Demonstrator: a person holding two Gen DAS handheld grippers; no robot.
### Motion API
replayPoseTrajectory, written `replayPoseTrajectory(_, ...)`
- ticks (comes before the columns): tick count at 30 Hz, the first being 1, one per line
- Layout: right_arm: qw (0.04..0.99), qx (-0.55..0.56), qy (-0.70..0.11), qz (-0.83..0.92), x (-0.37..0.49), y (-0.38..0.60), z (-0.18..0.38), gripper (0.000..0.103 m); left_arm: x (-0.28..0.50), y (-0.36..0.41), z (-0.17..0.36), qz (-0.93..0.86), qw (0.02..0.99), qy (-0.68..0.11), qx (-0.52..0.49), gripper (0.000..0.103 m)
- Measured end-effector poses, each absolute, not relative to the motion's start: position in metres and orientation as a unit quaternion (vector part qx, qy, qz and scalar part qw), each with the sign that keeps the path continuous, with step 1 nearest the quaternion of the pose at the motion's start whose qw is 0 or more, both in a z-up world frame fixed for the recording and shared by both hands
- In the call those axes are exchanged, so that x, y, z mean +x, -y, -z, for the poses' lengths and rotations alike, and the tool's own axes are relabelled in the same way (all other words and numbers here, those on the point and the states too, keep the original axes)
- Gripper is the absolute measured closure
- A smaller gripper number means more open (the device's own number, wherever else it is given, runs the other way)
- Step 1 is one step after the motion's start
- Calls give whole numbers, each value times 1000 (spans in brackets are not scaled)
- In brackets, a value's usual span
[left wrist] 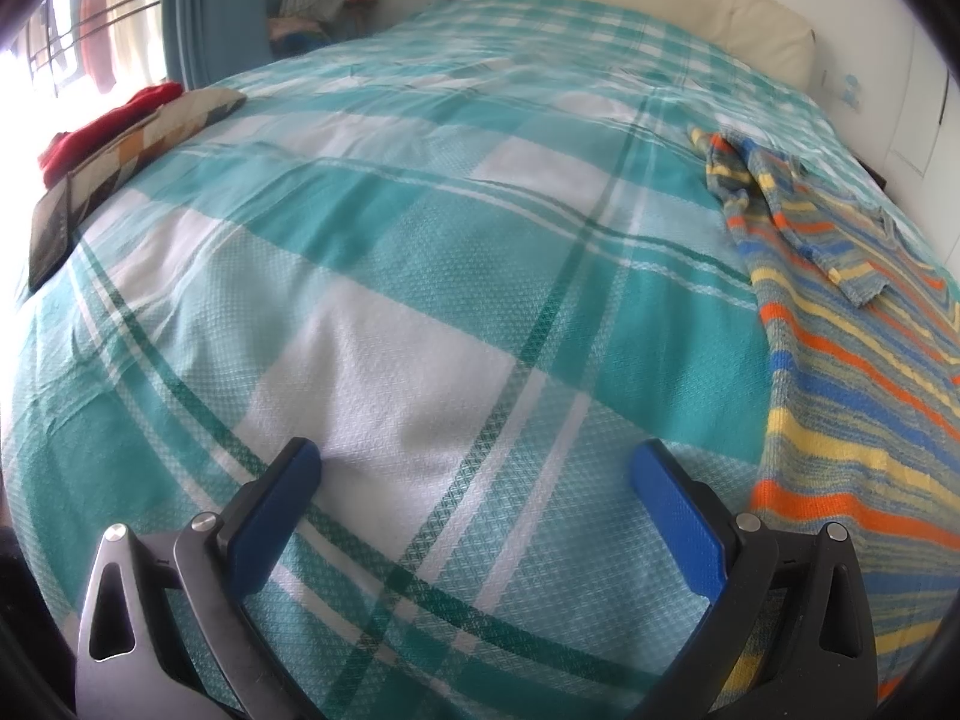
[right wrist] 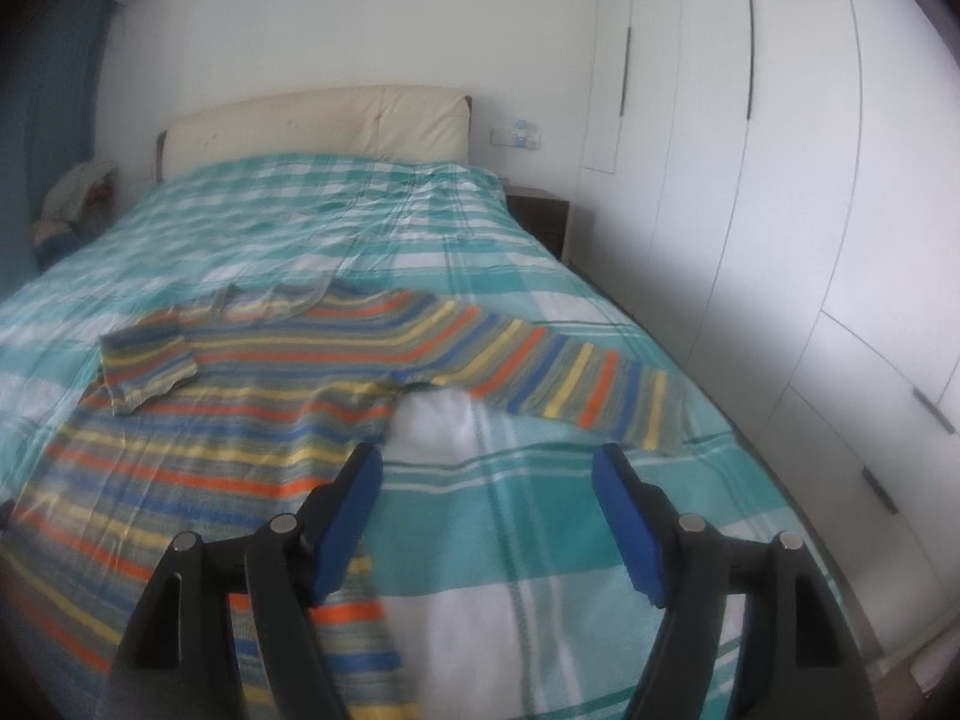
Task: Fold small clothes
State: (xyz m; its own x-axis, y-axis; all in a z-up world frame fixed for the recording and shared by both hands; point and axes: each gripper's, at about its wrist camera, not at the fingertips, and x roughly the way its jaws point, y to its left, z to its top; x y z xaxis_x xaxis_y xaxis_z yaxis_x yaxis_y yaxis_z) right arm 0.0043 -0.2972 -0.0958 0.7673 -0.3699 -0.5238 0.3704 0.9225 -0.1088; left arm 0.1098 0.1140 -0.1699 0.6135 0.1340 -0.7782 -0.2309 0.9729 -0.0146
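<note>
- The teal-and-white checked bedspread [left wrist: 420, 300] is woven cloth, matt, with a fine raised diamond texture.
- The striped knitted jumper in orange, blue, yellow and grey [right wrist: 288, 348] is soft, ribbed knit, matt and slightly fuzzy.
- The cream padded headboard [right wrist: 318, 126] looks like smooth leather or a leather-like covering, faintly sheened.
- The left gripper [left wrist: 474, 462] has matt black plastic arms, blue finely textured pads and shiny metal pins.
- The white wardrobe doors [right wrist: 750, 180] are smooth and satin.

soft daylight, fisheye views
window [left wrist: 36, 60] blown out at ten o'clock; right wrist view blurred; dark curved vignette at edges.
</note>
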Motion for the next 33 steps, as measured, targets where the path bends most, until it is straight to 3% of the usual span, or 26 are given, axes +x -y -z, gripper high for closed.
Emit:
replayPoseTrajectory(23,944,-45,-300,134,13,261,121,30,112,-118,167,-93,888,-448,-54,1)
replayPoseTrajectory(29,946,-35,-296,128,11,265,118,28,91,-111,98,-52,914,-401,-31,2)
replayPoseTrajectory(33,940,-9,-318,122,19,272,124,27,115,-41,45,98,915,-381,89,1)
